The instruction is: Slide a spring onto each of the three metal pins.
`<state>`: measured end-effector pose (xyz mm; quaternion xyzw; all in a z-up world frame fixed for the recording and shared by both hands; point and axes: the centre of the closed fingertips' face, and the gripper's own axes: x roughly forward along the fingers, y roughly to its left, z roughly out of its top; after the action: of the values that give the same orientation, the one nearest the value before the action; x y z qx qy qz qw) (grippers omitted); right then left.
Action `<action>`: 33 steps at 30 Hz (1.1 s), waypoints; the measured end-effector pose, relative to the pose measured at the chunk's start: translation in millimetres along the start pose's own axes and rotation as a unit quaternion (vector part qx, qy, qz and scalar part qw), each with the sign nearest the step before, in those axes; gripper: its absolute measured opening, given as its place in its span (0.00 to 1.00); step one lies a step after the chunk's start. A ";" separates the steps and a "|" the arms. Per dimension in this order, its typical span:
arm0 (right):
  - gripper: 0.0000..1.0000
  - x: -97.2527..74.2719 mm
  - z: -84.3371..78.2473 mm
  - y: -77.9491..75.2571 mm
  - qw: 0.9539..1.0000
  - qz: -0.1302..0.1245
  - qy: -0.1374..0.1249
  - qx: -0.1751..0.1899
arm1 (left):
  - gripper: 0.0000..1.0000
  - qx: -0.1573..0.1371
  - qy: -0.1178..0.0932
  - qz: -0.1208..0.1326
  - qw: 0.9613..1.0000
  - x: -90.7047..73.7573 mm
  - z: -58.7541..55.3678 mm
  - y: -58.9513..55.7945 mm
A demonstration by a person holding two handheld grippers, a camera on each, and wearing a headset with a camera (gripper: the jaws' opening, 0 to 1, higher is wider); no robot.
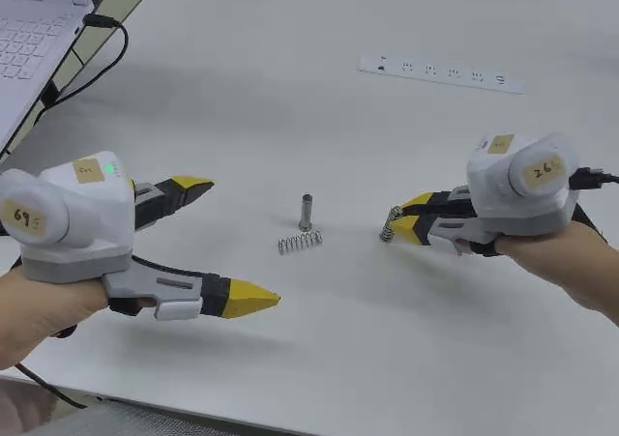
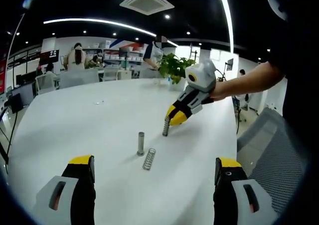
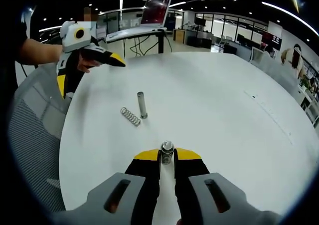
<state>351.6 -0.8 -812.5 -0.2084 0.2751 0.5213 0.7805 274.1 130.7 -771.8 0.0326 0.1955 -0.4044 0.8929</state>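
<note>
Nearest us is the left gripper (image 1: pixel 224 241), low at the near-left of the table (image 1: pixel 290 378), jaws spread wide w/ nothing btwn them. We read that as a ready pose: wide enough to come in on a small part w/o nudging it.

Just beyond its tips, mid-table, the bare pin (image 1: pixel 306 212) stands upright. The loose spring (image 1: pixel 300 243) lies on its side just beside the pin's foot, on our near side; we can't tell if the two touch.

To the right of the pin, the right gripper (image 1: pixel 401 218) has its jaws pinched narrow on the held spring (image 3: pixel 167 150). That spring leans a bit, w/ its lower end down on the table. A rounded metal cap shows atop the coils in the right gripper view, so we judge a pin is prob. inside it already, but we can't be sure.

Our guess at why things sit this way: the right gripper steadies that pair while the left gripper is free for the loose spring.

Risks:
- the spring rolls off
- the bare pin tips if bumped

Far side has a power strip (image 1: pixel 440 72); far-left, a laptop (image 1: pixel 29 40).
</note>
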 end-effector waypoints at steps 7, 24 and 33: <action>0.08 0.7 -1.7 -1.8 1.000 -0.002 0.001 -0.001 | 0.98 0.001 -0.001 -0.005 1.000 3.3 0.7 -1.6; 0.08 0.2 -1.5 -2.4 1.000 -0.011 0.007 -0.005 | 0.98 0.000 -0.004 -0.006 1.000 5.8 1.6 -3.0; 0.09 0.2 0.3 -3.8 1.000 -0.019 0.010 -0.020 | 0.98 0.000 -0.006 -0.005 1.000 5.3 3.5 -3.0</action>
<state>355.3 -1.9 -812.3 -0.2342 0.2680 0.5096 0.7833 276.2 124.1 -770.4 0.0292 0.1906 -0.4087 0.8921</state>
